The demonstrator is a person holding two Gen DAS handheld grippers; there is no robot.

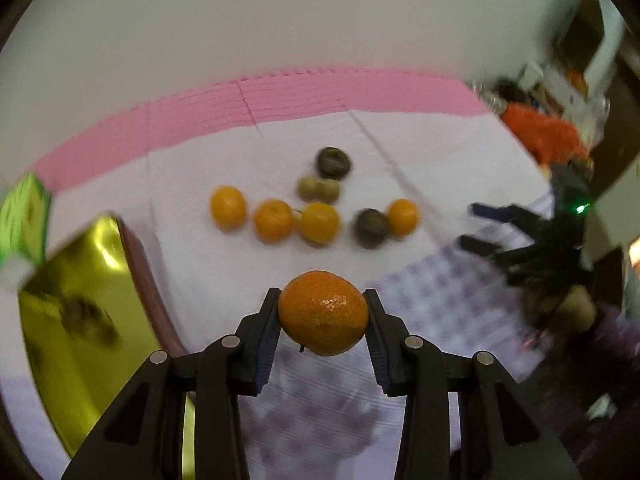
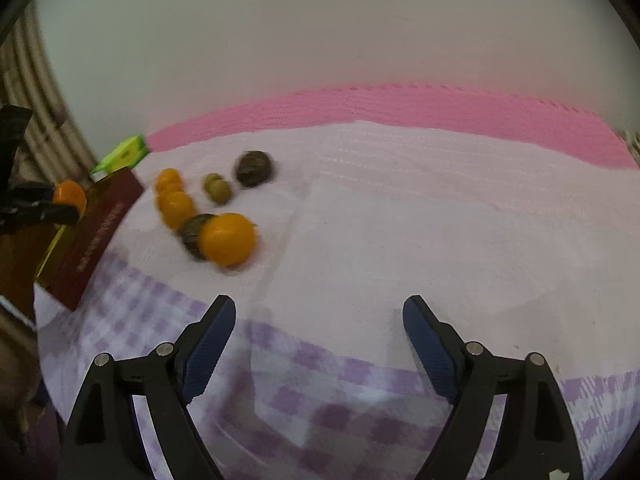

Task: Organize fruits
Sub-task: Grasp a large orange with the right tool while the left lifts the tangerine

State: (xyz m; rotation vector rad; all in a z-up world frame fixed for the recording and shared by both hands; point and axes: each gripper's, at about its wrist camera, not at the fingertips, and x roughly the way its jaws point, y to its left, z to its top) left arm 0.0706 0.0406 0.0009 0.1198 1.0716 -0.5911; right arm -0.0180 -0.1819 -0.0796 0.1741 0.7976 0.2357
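The left gripper [image 1: 323, 312] clamps a tangerine [image 1: 323, 313] between its pads, clear of the cloth [image 1: 440, 312]. Its own camera alone shows the gold box [image 1: 80, 280] interior at eight o'clock, holding a blurred brown item. The right gripper [image 2: 319, 320] stands wide and empty; its view shows loose fruits [image 2: 224, 236] at ten o'clock and the box's dark red side [image 2: 100, 232].
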